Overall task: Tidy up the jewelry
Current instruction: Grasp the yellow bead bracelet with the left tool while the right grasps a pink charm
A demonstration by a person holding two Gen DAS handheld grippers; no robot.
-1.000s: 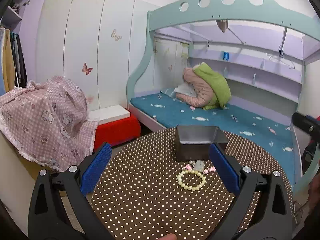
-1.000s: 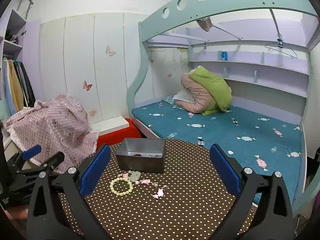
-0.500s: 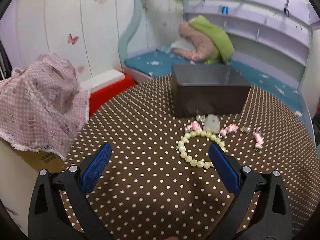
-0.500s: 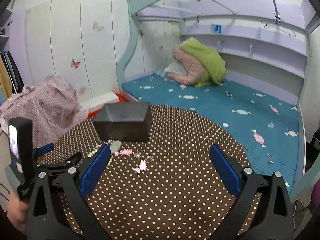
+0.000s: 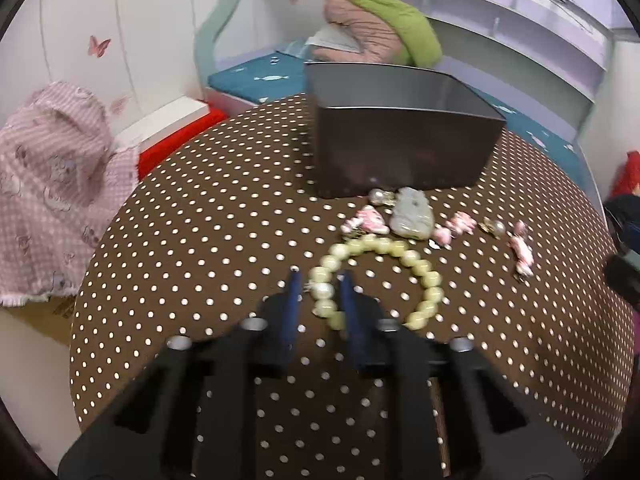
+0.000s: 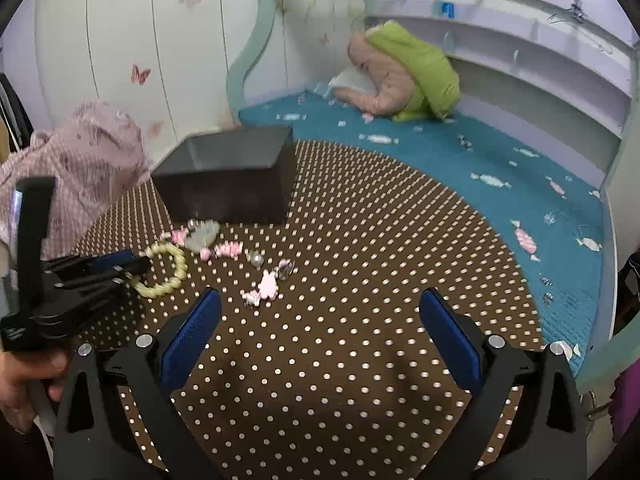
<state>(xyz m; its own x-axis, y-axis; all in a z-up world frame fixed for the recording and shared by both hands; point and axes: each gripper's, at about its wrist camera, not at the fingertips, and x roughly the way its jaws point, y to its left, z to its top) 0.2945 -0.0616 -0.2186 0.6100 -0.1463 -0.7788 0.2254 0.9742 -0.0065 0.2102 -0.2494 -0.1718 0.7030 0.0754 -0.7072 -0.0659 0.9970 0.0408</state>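
A pale green bead bracelet [image 5: 404, 258] lies on the brown dotted tabletop [image 5: 208, 216], in front of a dark grey metal box [image 5: 400, 152]. My left gripper [image 5: 320, 286] is closed around the bracelet's left side, with a bead between its blue pads. In the right wrist view the left gripper [image 6: 132, 268] pinches the bracelet [image 6: 170, 270] there too. A grey-green pendant [image 5: 412, 214], pink charms [image 5: 368, 220] and pearl pieces [image 5: 494, 226] lie by the box. My right gripper [image 6: 320, 332] is open and empty above the table, near a pink charm [image 6: 266, 286].
The round table [image 6: 360, 280] stands beside a bed with a teal cover [image 6: 500, 184] and a folded pink and green quilt [image 6: 404, 68]. A pink checked cloth [image 5: 52, 184] covers something at the left. A red and white box [image 5: 168, 140] sits behind the table.
My left gripper has dropped toward the table, moved in on the bracelet and closed from wide open onto its beads. My right gripper has lowered and come closer to the table, still open.
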